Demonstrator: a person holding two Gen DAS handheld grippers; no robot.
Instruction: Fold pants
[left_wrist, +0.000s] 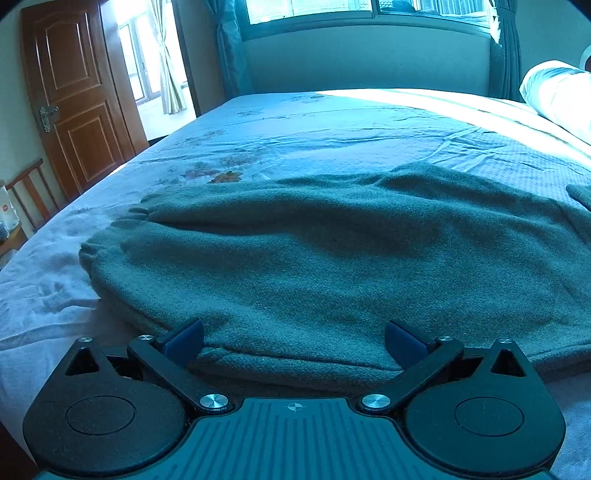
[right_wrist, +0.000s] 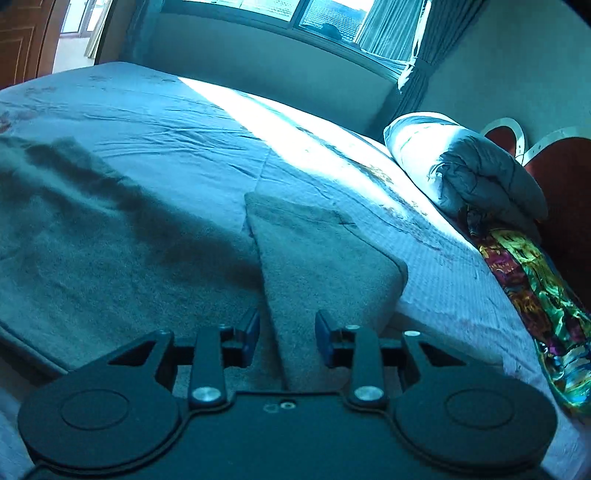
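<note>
Pants: the grey fleece pants (left_wrist: 332, 251) lie flat on your bed (left_wrist: 332, 122), long axis left to right, elastic cuffs leftward.
Left gripper (left_wrist: 294, 341): tilted down at the near edge, fingers spread wide, holding nothing.
Right gripper (right_wrist: 287, 338): tilted down, fingers partly spread astride a folded flap, pads clear.

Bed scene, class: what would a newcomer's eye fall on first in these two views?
The grey-green pants sprawl across the pale bed sheet, filling the foreground. The open left gripper sits at their near edge; the right gripper has its jaws slightly apart around a fold. A bright multicoloured cloth lies at the bed's right edge.
</note>
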